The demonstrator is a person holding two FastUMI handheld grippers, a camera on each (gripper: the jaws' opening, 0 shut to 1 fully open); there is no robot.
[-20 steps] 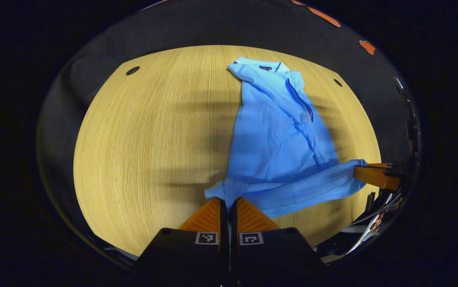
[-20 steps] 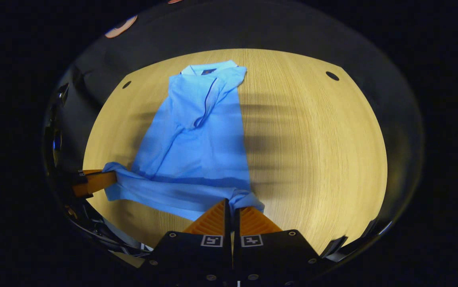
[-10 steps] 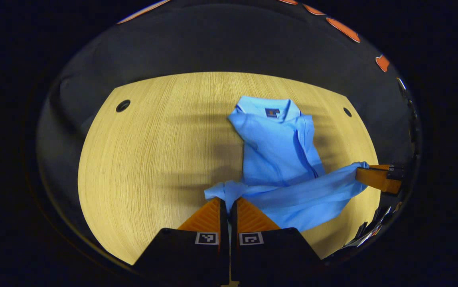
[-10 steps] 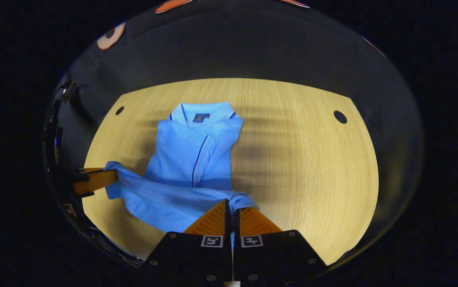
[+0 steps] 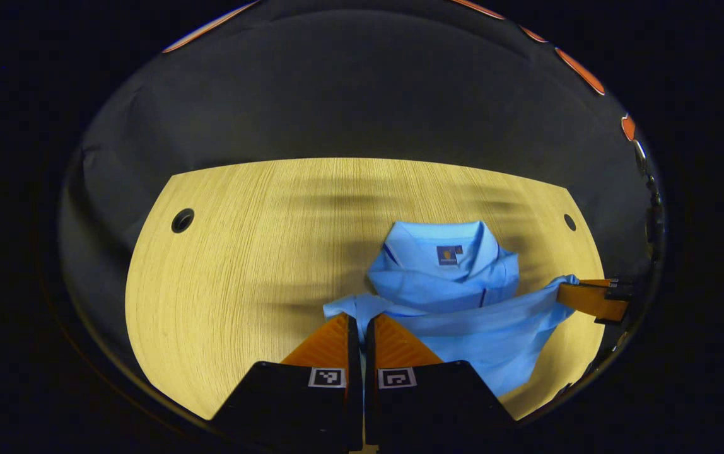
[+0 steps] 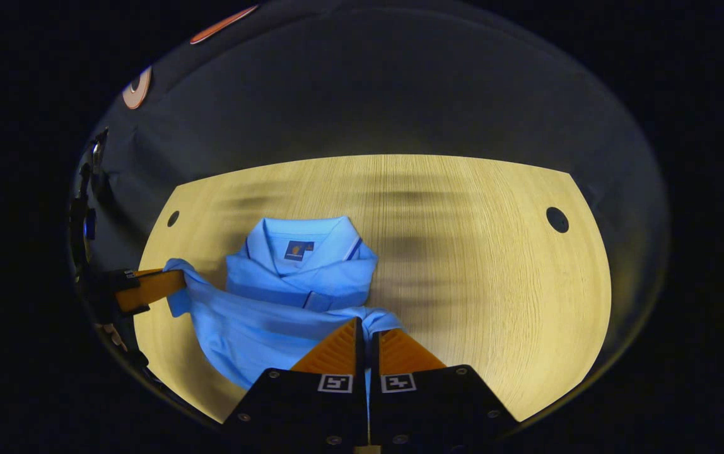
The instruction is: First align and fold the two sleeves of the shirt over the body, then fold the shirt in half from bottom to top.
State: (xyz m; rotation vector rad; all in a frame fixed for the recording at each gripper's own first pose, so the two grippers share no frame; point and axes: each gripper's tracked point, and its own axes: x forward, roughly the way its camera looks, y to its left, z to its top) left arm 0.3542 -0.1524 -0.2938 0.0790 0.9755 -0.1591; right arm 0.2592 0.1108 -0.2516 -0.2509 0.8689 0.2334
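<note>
A light blue polo shirt (image 5: 463,302) (image 6: 274,302) lies on the wooden table, sleeves folded in, its collar (image 5: 444,243) (image 6: 302,236) toward the far side. The bottom hem is lifted and stretched between both grippers, hanging just short of the collar. My left gripper (image 5: 360,315) is shut on one hem corner, and its fingers (image 6: 147,287) show at the left edge of the right gripper view. My right gripper (image 6: 365,320) is shut on the other hem corner, and its fingers (image 5: 589,297) appear at the right of the left gripper view. The lower body of the shirt is hidden under the raised hem.
The wooden table (image 5: 242,271) (image 6: 494,284) has round dark holes near its far corners (image 5: 182,221) (image 6: 556,219). Bare tabletop lies to the left of the shirt in the left gripper view and to the right in the right gripper view. Black cloth walls the far side.
Both grippers have carried the hem forward toward the collar. The shirt's visible body has shrunk from a long panel to just the collar and chest.
</note>
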